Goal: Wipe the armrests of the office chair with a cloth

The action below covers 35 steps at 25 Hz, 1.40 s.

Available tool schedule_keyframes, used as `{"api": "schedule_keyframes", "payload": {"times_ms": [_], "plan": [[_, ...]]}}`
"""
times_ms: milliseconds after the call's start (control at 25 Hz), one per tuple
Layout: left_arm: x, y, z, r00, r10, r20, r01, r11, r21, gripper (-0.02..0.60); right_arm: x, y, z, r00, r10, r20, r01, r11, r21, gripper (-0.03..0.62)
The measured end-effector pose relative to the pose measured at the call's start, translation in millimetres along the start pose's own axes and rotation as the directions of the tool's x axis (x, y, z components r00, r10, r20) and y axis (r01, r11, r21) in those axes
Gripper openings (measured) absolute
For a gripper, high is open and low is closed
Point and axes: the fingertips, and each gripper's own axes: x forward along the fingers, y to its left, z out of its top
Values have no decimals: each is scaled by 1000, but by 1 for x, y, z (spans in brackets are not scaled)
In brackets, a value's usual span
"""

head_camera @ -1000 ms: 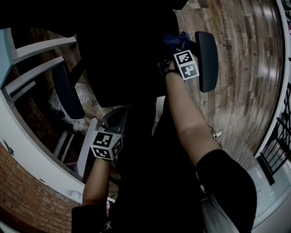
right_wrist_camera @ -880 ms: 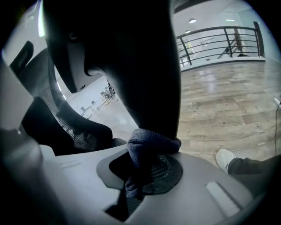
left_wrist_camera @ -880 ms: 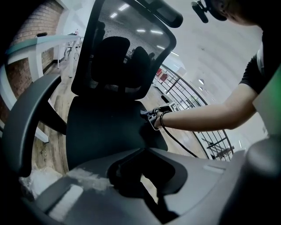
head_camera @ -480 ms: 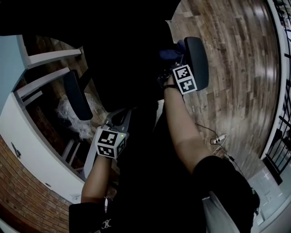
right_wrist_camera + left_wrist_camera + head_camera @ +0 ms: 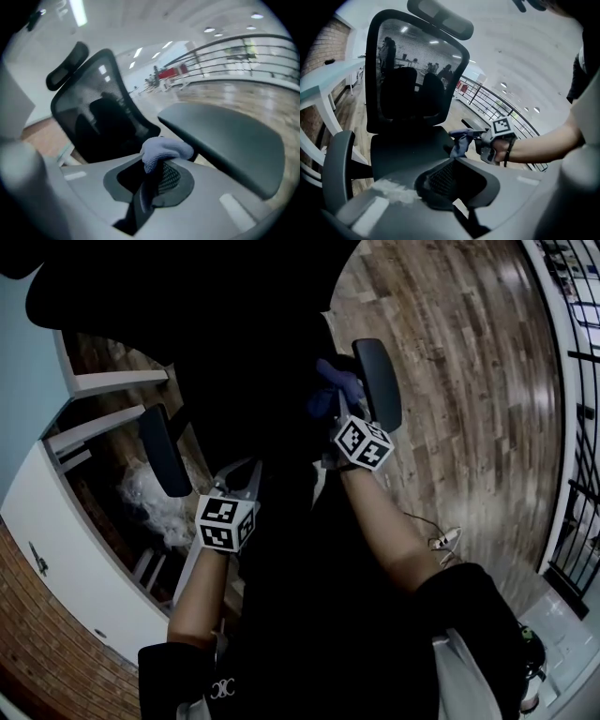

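Head view, catalogue of contents.

1. Black mesh-backed office chair (image 5: 253, 352) with headrest: occupied the 12 o'clock part of the frame, over a brown wood-plank floor (image 5: 469, 381).
2. Dark padded right armrest (image 5: 378, 385): lay at 1 o'clock from frame centre, long axis running roughly 11 to 5 o'clock.
3. Dark padded left armrest (image 5: 164, 451): lay at 9 o'clock from centre, well apart from both tools.
4. Crumpled blue-grey cloth (image 5: 339, 382): sat just beside the right armrest's inner edge, at that pad's 9 o'clock. Contact with the pad could not be made out.
5. Right gripper (image 5: 342, 413): jaws were clamped on the cloth. In the right gripper view the cloth bulged out past the tips, with the armrest pad at 2 o'clock from it.
6. Left gripper (image 5: 246, 474): hung at 7 o'clock from centre, near the chair seat and between the two armrests. In the left gripper view its jaws met at the tips with nothing between them; the right gripper and cloth showed at 1 o'clock beyond.
7. White desk (image 5: 66, 540): stood at 8 o'clock, beside a red brick wall (image 5: 37, 634).
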Motion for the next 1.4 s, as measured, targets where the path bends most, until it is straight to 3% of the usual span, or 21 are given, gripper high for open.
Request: {"api": "schedule_keyframes", "payload": {"times_ms": [40,120,240,360,440,680,800,880,1080,1280,1400], "plan": [[2,-2,5,1000,0,7,1,1000,-1,5,-8,11,0,997,57,-47,-61,993,-97,44],[7,-9,14,1000,-3,20,3,1000,-4,5,-29,28,9,979,166,-114,-190,949,-250,43],[19,-26,33,999,-6,33,6,1000,4,5,-63,33,36,942,279,-187,-333,849,-410,43],[34,-45,56,999,-1,47,-1,1000,29,5,-91,22,69,910,328,-255,-416,729,-544,43],[44,-57,70,998,8,55,-11,999,38,5,-106,9,91,893,331,-304,-449,628,-635,43],[79,-93,106,997,54,60,-55,998,31,5,-119,-50,158,874,258,-413,-475,274,-836,44],[91,-102,112,994,99,51,-99,995,-4,5,-110,-81,161,824,227,-519,-546,74,-835,44],[101,-108,113,990,135,38,-134,991,-23,5,-102,-102,155,778,204,-594,-606,-8,-796,44],[135,-122,108,980,199,-8,-198,969,-145,5,-72,-137,126,640,174,-748,-745,-97,-660,44],[159,-134,113,967,250,-49,-255,958,-131,5,-31,-132,91,530,241,-813,-814,-122,-568,44],[163,-140,116,957,285,-46,-288,945,-154,5,-15,-123,71,466,272,-842,-842,-158,-516,44]]}}
